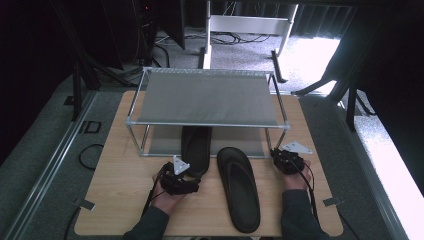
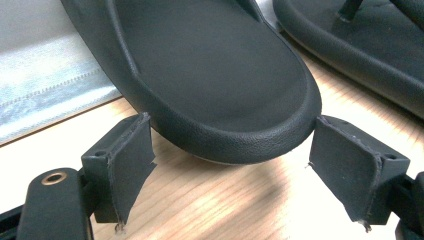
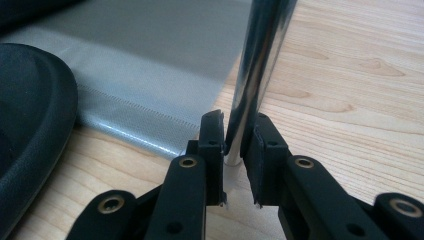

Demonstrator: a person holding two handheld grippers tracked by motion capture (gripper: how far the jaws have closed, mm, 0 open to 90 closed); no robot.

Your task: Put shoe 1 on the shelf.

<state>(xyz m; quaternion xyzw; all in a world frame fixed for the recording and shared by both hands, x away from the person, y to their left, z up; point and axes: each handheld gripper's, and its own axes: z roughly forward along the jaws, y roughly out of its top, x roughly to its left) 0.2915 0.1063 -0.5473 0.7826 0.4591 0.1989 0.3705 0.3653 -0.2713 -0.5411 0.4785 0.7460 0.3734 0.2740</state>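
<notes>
Two black flip-flop sandals lie on the wooden table [image 1: 120, 195]. The left sandal [image 1: 196, 145] has its toe end under a two-tier rack [image 1: 207, 97]; the right sandal [image 1: 240, 187] lies in front of the rack. My left gripper [image 1: 190, 176] is open at the left sandal's heel [image 2: 215, 75]. The heel sits between the pads [image 2: 130, 165] with small gaps on both sides. My right gripper [image 1: 281, 156] is shut on the rack's front right leg [image 3: 260, 60], a shiny metal tube, near its foot [image 3: 239, 125].
The rack has a grey fabric top and a grey lower shelf [image 3: 150, 65] at table level. The second sandal [image 2: 370, 50] lies just to the right of the left gripper. Cables and a desk frame [image 1: 250, 25] stand on the floor beyond the table.
</notes>
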